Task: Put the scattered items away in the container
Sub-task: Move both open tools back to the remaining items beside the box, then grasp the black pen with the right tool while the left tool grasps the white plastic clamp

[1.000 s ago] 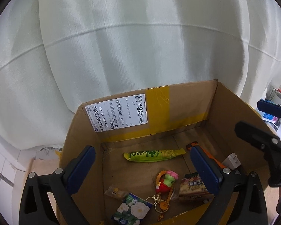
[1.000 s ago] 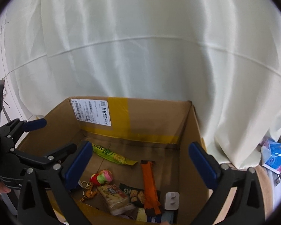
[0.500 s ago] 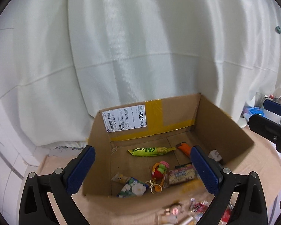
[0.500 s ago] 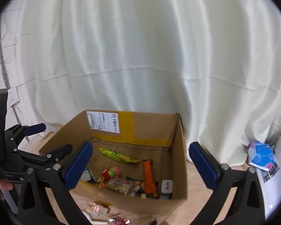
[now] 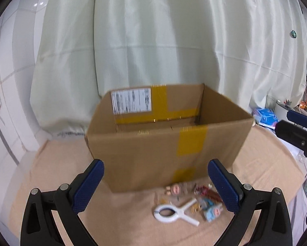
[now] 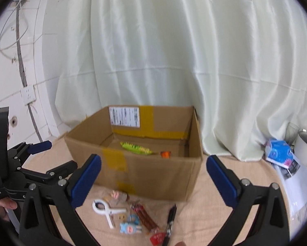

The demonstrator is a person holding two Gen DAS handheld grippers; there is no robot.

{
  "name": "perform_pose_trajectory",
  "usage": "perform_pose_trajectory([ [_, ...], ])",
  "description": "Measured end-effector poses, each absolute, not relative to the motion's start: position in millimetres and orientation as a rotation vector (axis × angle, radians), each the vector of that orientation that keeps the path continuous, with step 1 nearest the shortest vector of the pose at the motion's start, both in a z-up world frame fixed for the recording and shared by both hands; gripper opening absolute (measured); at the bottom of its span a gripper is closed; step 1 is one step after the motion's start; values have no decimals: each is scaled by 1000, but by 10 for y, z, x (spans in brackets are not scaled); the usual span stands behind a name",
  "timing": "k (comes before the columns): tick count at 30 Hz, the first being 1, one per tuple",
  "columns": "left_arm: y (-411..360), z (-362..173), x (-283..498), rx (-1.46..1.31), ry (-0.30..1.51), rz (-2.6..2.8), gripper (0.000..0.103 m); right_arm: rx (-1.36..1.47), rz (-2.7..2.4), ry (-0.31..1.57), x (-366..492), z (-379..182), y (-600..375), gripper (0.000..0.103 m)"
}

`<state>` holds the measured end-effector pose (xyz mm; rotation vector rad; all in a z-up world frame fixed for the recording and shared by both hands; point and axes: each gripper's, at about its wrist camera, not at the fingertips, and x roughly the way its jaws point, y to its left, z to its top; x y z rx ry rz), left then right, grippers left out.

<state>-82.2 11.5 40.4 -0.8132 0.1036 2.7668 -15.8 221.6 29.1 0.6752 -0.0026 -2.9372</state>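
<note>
One cardboard box [image 6: 153,170] stands on the beige cloth, with one white shipping label [image 6: 124,116] on its far inner wall. Inside it, two things show over the rim — one green snack packet [image 6: 136,148] and one orange item [image 6: 165,154]; the rest of the floor is hidden. In front of the box lie one white clip [image 6: 105,210], one black pen [image 6: 170,221], one small blue figure [image 6: 129,228], one bundle of reddish-brown sticks [image 6: 145,217], one red tag [image 6: 157,238] and a few small blurred bits — too unclear to count. Two grippers are in view, each with two blue-padded fingers. One blue tissue pack [image 6: 279,153] lies off to the right.
</note>
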Motion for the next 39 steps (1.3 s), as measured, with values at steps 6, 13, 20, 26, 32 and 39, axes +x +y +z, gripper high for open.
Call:
perform_pose_trajectory([
  [6,111,-53,-720,-909,95,2756,102,747,-2939,-16,24,-113,2257,103],
  [13,130,-406,-636,-964,91,2742,102,887,-2943,-51,44,-562,2365,103],
  [20,110,-713,-642,-1010,66,2731,102,1024,-2925,-94,-6,-1006,2473,103],
  [26,83,-942,-677,-1071,7,2697,102,1114,-2939,-61,-103,-1290,2514,103],
  [32,72,-987,-711,-1065,5,2697,102,1163,-2941,-25,-203,-1415,2533,75],
  [39,86,-1010,-751,-1079,15,2699,102,1194,-2888,58,-304,-1502,2406,38],
])
